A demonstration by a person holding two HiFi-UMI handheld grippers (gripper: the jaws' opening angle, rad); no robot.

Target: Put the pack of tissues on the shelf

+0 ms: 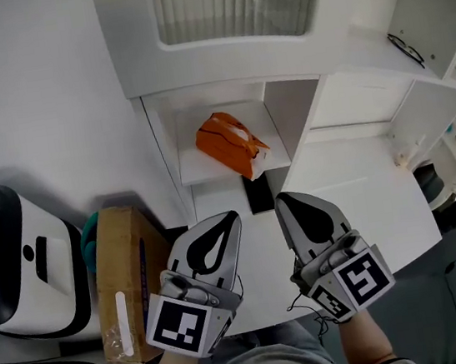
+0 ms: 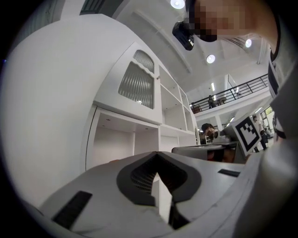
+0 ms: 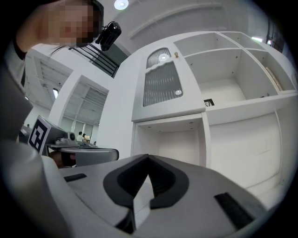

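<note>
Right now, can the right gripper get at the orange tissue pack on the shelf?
Probably yes: the tissue pack lies in an open shelf bay just ahead of the right gripper, with no door. Its fingers are shut, so they must open first.

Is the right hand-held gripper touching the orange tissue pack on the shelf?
Apart. The head view shows the right hand-held gripper, jaws shut and empty, short of the shelf, with a clear gap between its tips and the orange tissue pack.

Open-plan office hall: white shelving [image 1: 351, 101], mezzanine railing [image 2: 233, 93], ceiling spotlights [image 2: 211, 58].
</note>
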